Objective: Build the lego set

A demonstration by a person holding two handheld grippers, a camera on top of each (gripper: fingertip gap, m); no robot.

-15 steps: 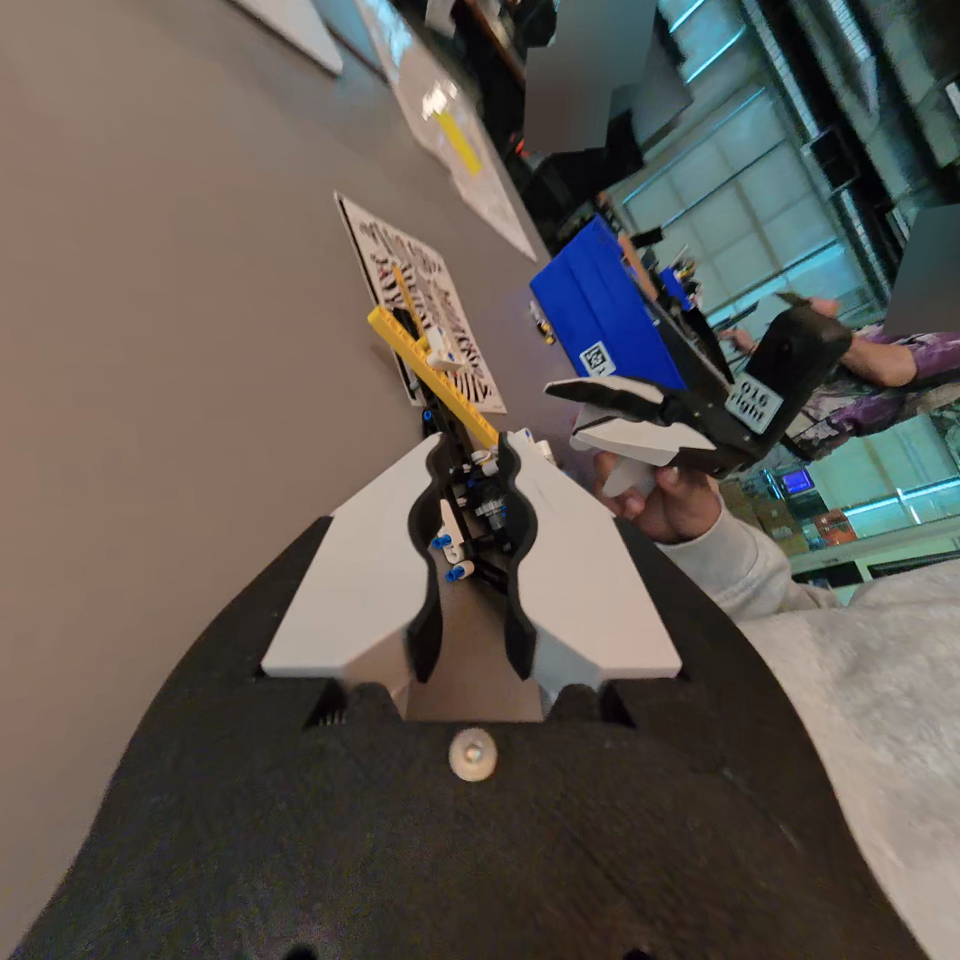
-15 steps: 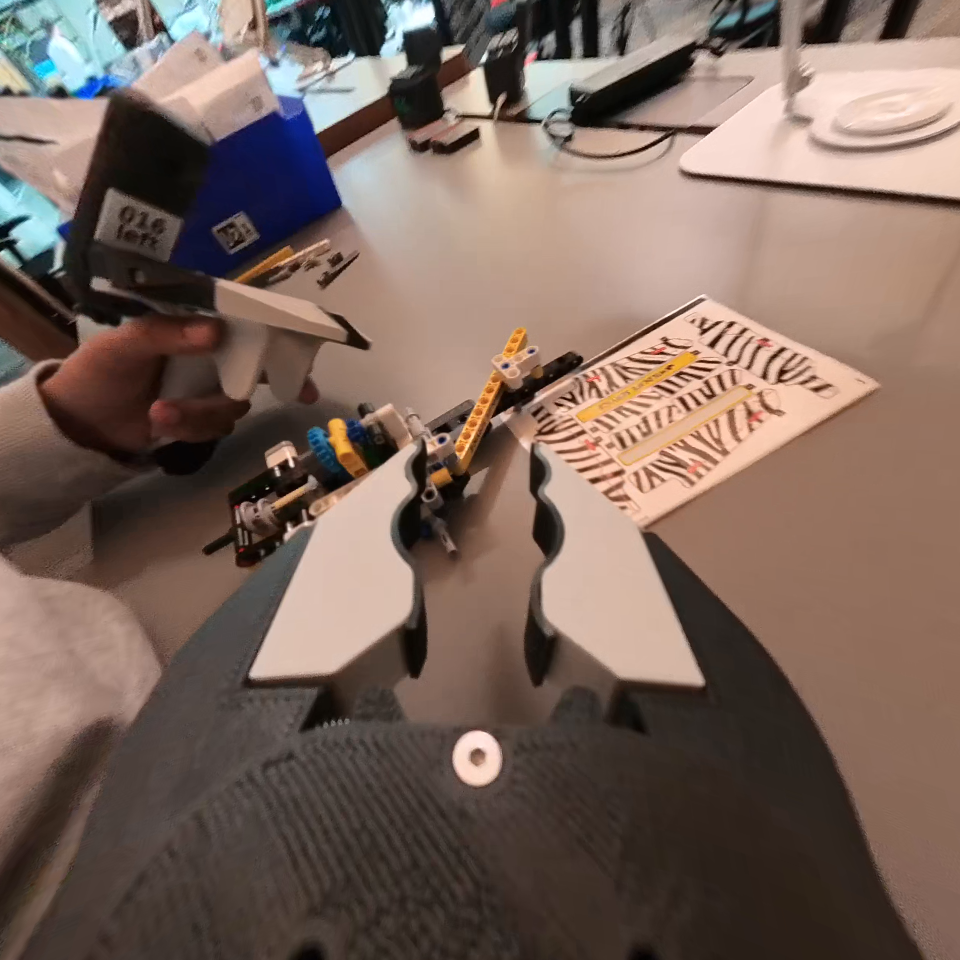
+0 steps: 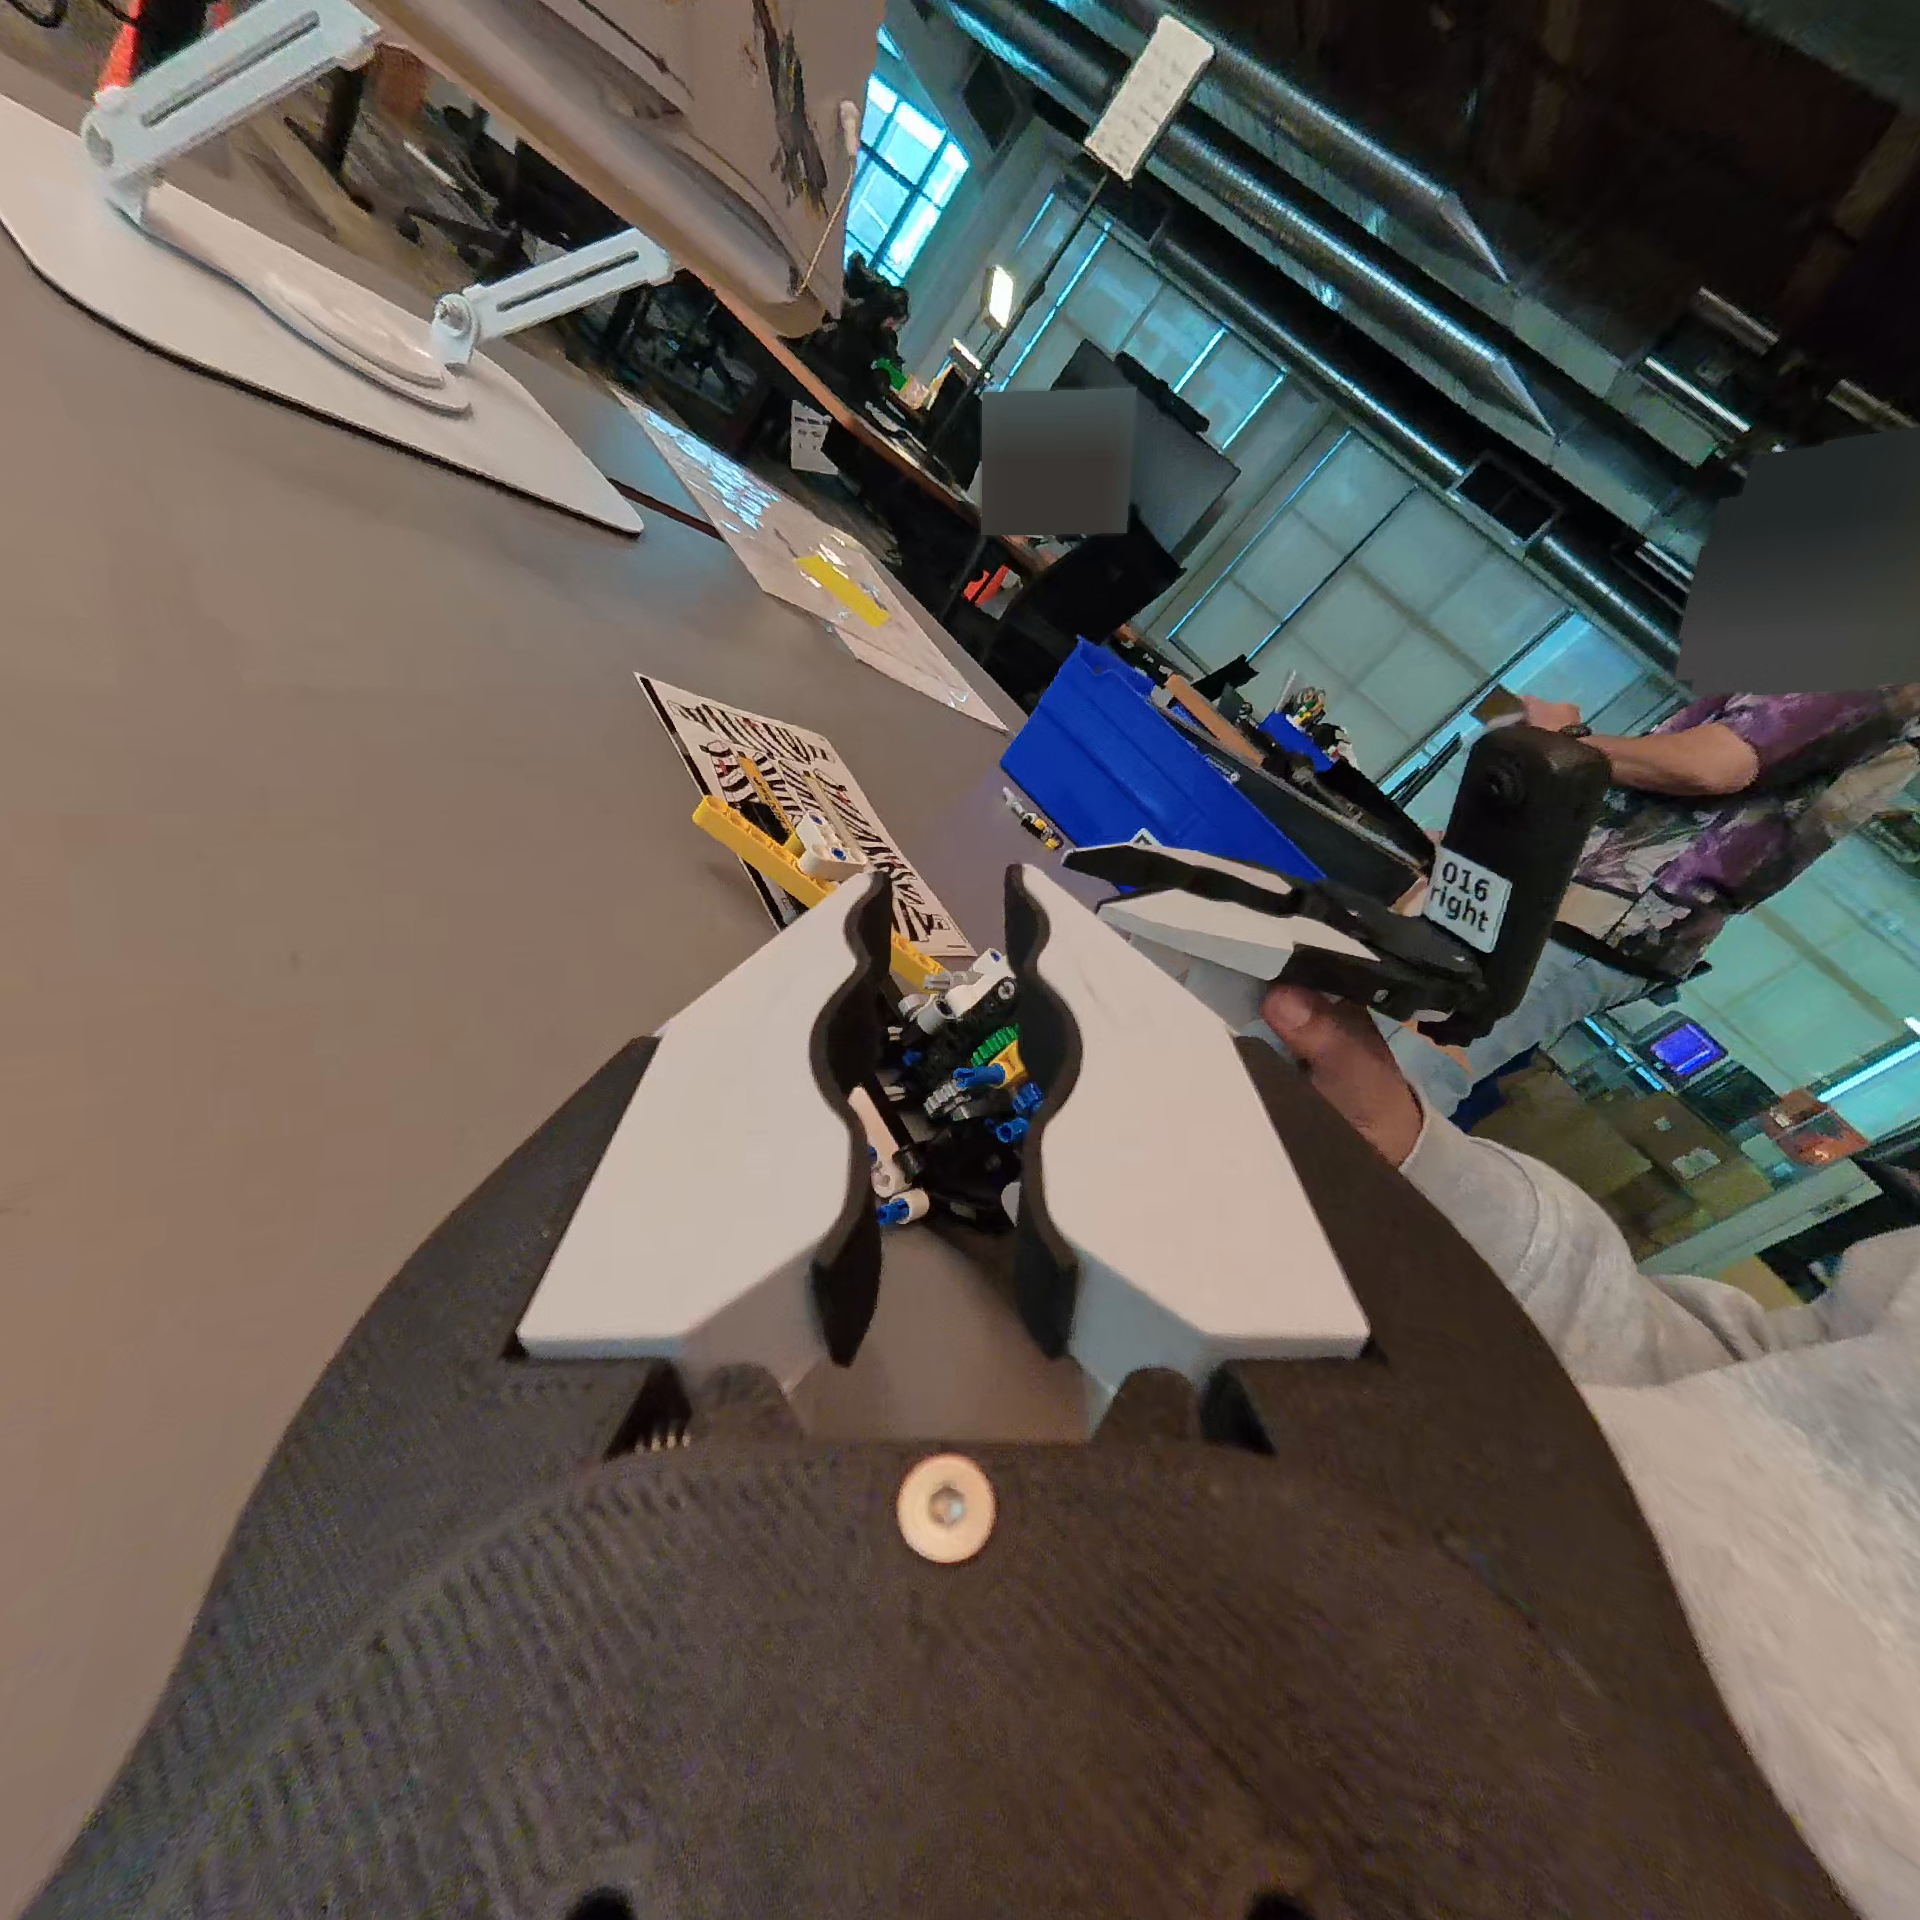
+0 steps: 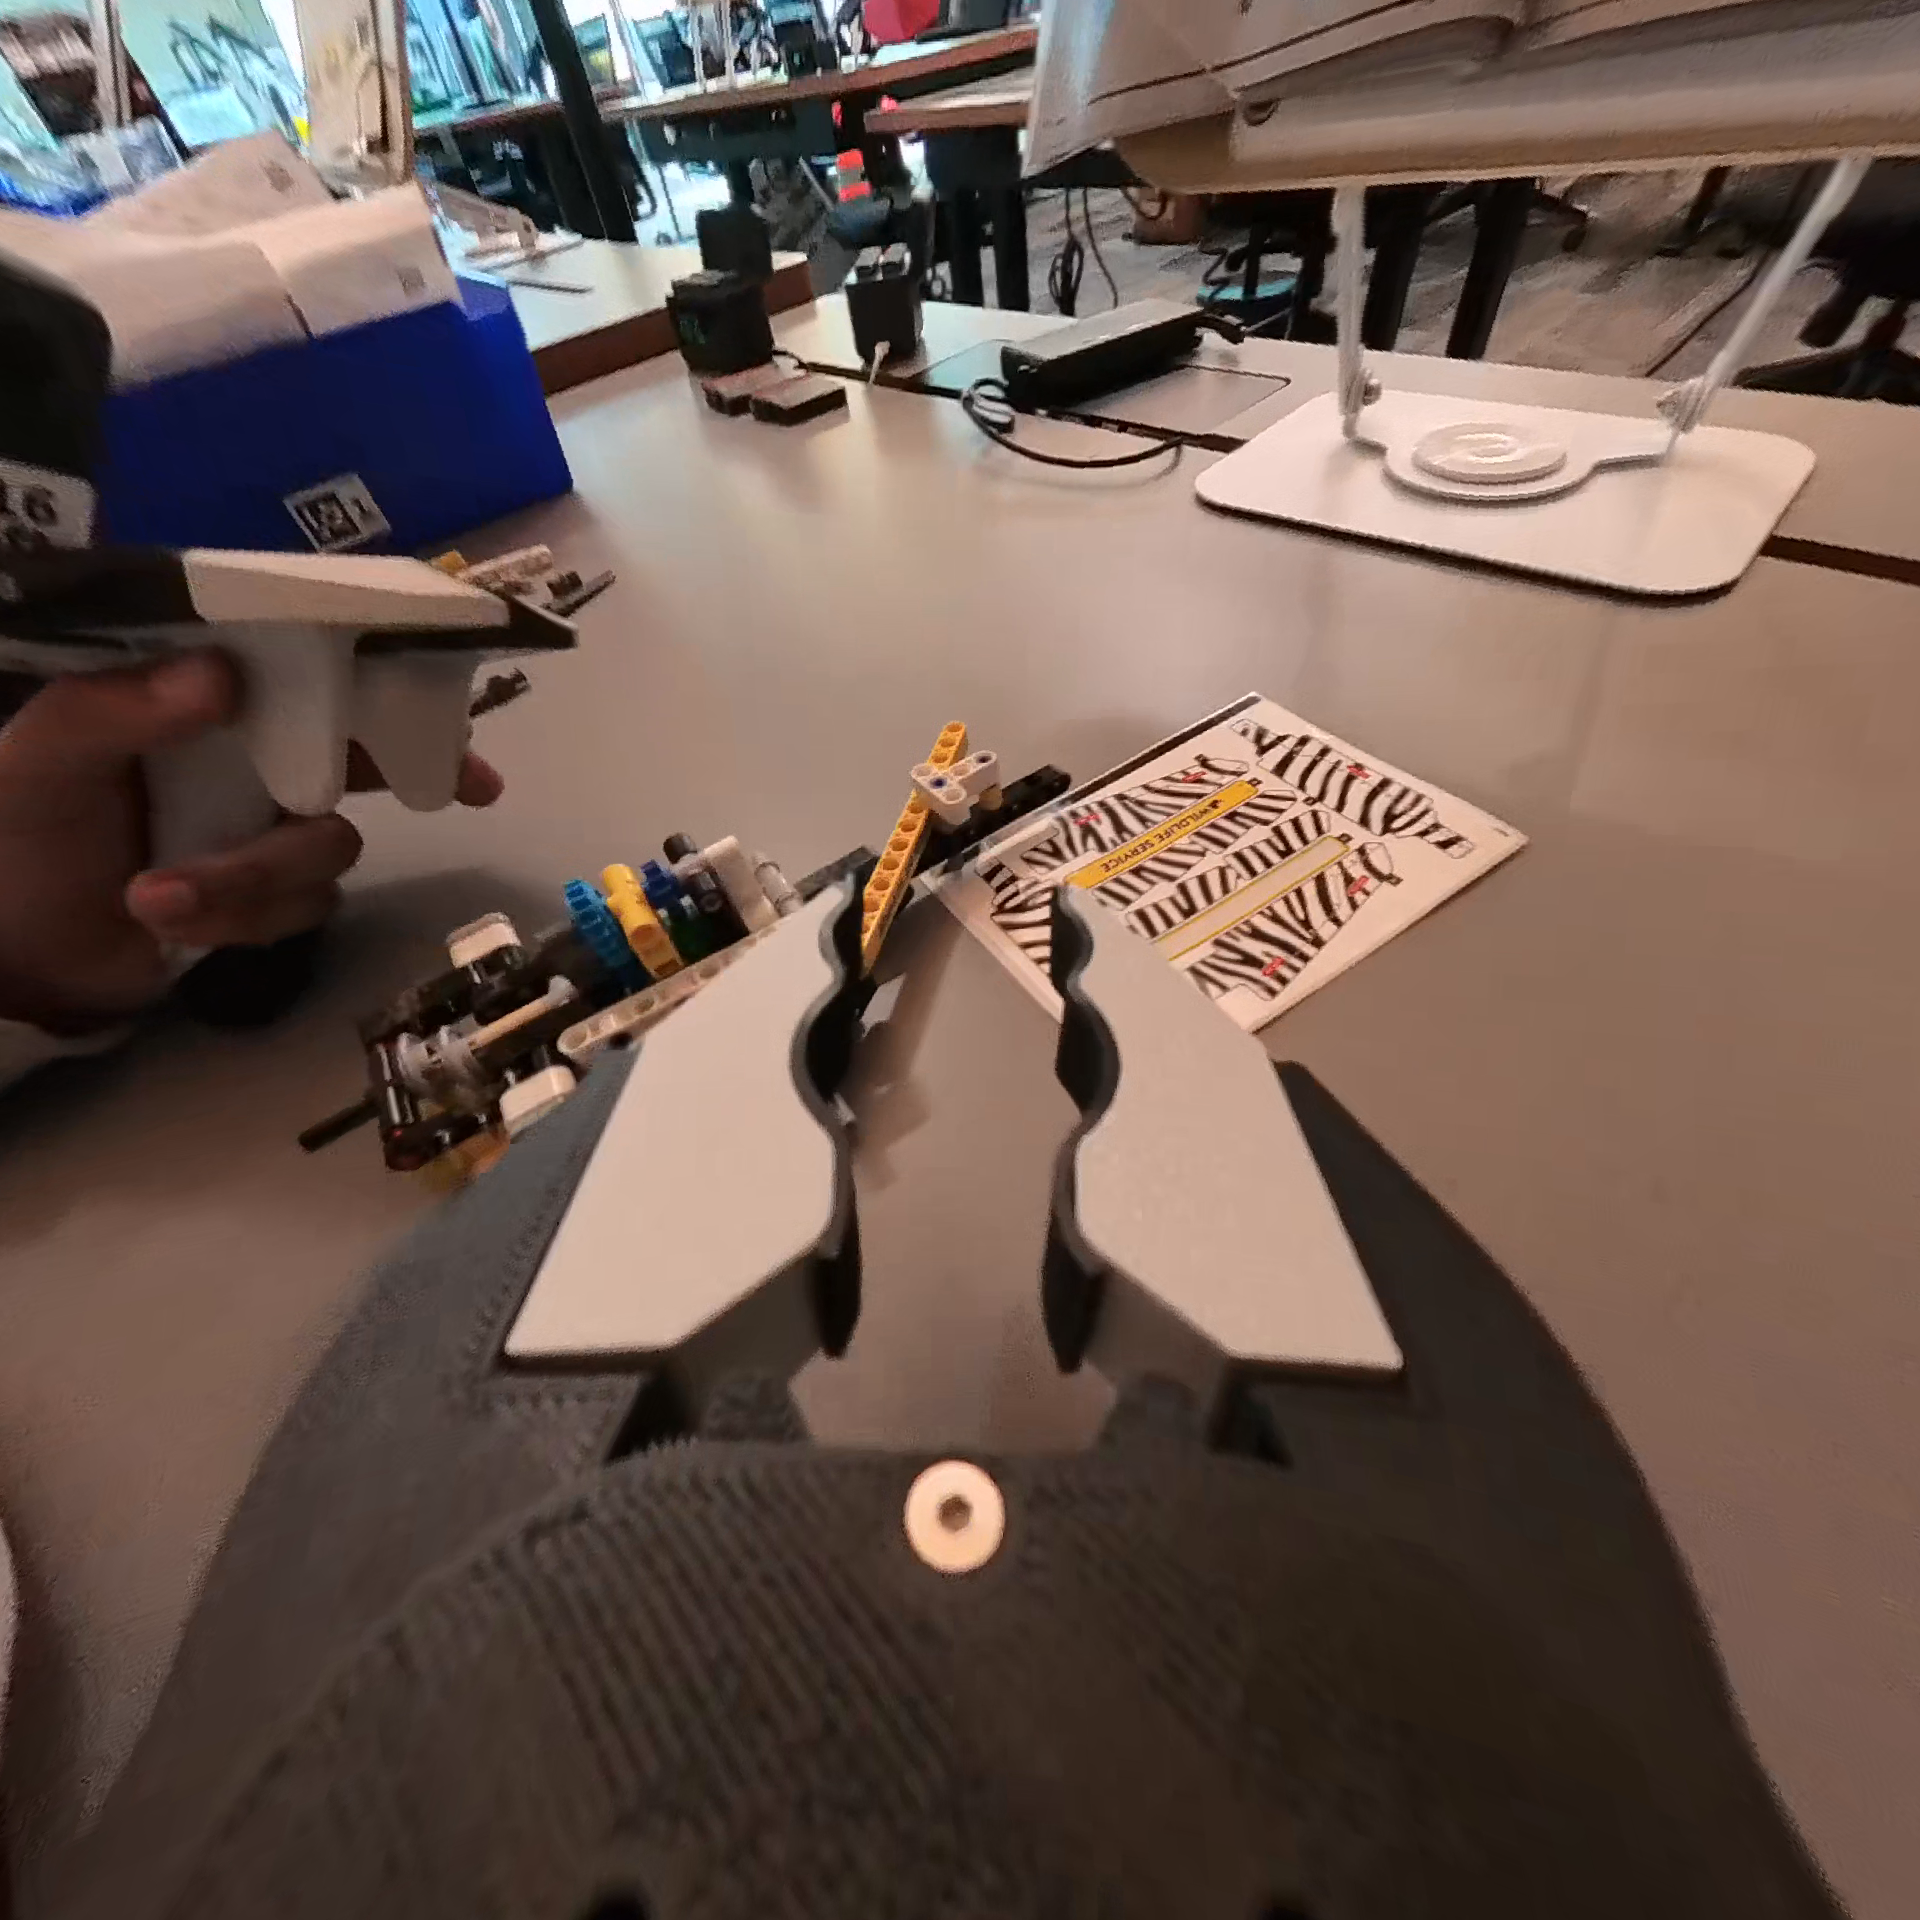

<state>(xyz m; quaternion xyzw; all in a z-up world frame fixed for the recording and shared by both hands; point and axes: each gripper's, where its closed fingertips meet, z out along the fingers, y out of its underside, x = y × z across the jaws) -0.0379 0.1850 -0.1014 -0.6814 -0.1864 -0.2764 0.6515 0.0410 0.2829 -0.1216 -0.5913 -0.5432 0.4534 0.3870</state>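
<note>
A part-built lego model (image 4: 582, 977) of black, white, blue and yellow pieces lies on the grey table (image 4: 1039, 644). A long yellow beam (image 4: 914, 821) slants up from its far end. My right gripper (image 4: 956, 904) is open and empty, just right of the model and above the table. My left gripper (image 3: 951, 894) is open and empty, with the model (image 3: 956, 1081) showing through its gap. In the right wrist view the left gripper (image 4: 551, 623) hangs above and left of the model, apart from it. The right gripper (image 3: 1091, 883) shows in the left wrist view.
A zebra-striped sticker sheet (image 4: 1247, 862) lies right of the model. A blue bin (image 4: 312, 447) stands at the back left with loose pieces (image 4: 520, 571) in front of it. A white stand base (image 4: 1507, 488) and a black power adapter (image 4: 1101, 353) sit farther back. My right fingertips sit around 12 centimeters from my left ones. The white stand base (image 4: 1507, 488) sits 35 centimeters or so from the ends of my right fingers. It turns up in the left wrist view (image 3: 431, 392) as well.
Both grippers have tilted up and show more of the room. The right gripper has shifted a little right of the model. Neither gripper's opening has changed.
</note>
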